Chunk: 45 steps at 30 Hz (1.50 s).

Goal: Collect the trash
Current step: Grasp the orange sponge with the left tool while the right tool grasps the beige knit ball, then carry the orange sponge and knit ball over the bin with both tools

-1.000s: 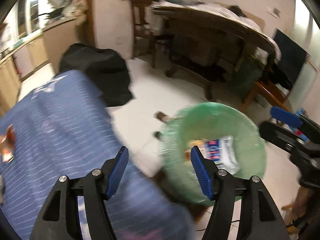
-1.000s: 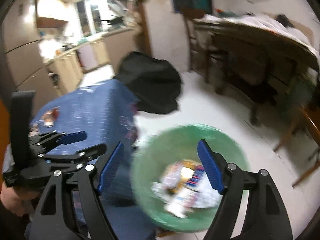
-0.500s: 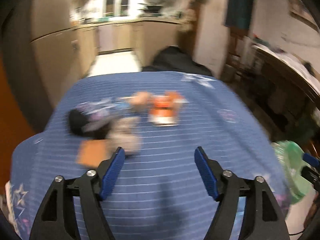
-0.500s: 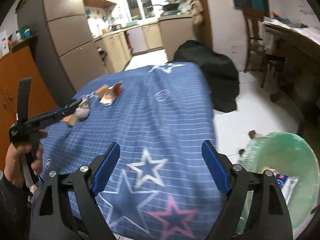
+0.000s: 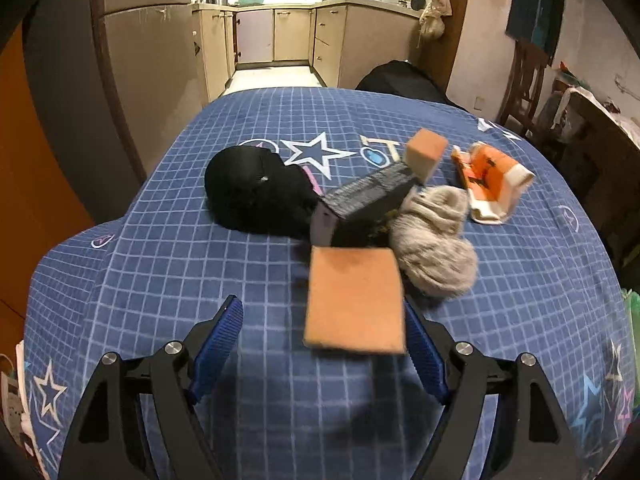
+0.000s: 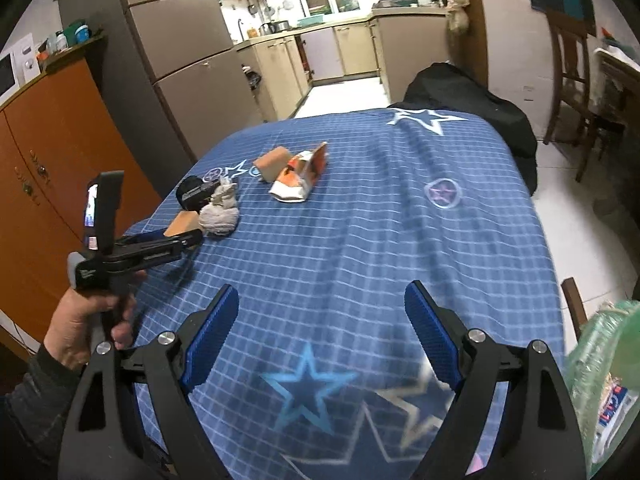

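On the blue star-patterned tablecloth (image 5: pixel 160 280) lies a small pile of litter: a flat orange-brown piece (image 5: pixel 356 300), a grey wad (image 5: pixel 436 240), a dark box (image 5: pixel 364 200), a tan cube (image 5: pixel 425 154) and an orange-and-white carton (image 5: pixel 492 180). A black cap (image 5: pixel 256 192) sits beside them. My left gripper (image 5: pixel 320 312) is open, and the flat orange-brown piece lies against its right finger. From the right wrist view the left gripper (image 6: pixel 188 238) reaches toward the grey wad (image 6: pixel 220 216). My right gripper (image 6: pixel 322 292) hangs open over bare cloth. The green-lined bin (image 6: pixel 600 360) stands at the right edge.
A black bag (image 6: pixel 472 96) sits on the floor past the table's far end. A wooden chair (image 6: pixel 572 60) stands at the right, and an orange cabinet (image 6: pixel 52 152) and a tall fridge (image 6: pixel 180 60) at the left. A person's hand (image 6: pixel 84 320) holds the left gripper.
Both views swung away from the green bin on the floor to the table. Both grippers opened wider. The left one closed in on the pile of litter.
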Each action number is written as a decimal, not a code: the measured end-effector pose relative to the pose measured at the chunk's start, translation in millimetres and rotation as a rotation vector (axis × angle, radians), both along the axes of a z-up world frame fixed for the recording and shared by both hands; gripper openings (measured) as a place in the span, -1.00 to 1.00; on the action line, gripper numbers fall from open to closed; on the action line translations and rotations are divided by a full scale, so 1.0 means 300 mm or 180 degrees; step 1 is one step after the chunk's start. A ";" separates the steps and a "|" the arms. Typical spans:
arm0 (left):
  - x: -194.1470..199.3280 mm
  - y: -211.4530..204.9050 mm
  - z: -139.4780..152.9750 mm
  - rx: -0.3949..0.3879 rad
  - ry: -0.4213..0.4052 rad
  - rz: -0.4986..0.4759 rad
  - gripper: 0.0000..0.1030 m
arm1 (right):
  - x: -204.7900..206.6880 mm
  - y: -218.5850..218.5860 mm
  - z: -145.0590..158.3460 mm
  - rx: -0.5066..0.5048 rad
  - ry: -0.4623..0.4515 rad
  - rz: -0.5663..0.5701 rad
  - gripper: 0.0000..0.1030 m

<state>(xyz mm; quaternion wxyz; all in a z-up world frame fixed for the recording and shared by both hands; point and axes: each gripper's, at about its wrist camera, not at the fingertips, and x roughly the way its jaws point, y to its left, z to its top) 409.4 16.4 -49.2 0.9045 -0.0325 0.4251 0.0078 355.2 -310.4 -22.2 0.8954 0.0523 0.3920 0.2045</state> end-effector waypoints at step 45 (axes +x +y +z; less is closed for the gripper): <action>-0.213 -0.046 0.126 -0.0231 -0.0507 -0.0148 -0.24 | 0.125 0.378 0.069 -0.0410 -0.0691 0.0116 -0.23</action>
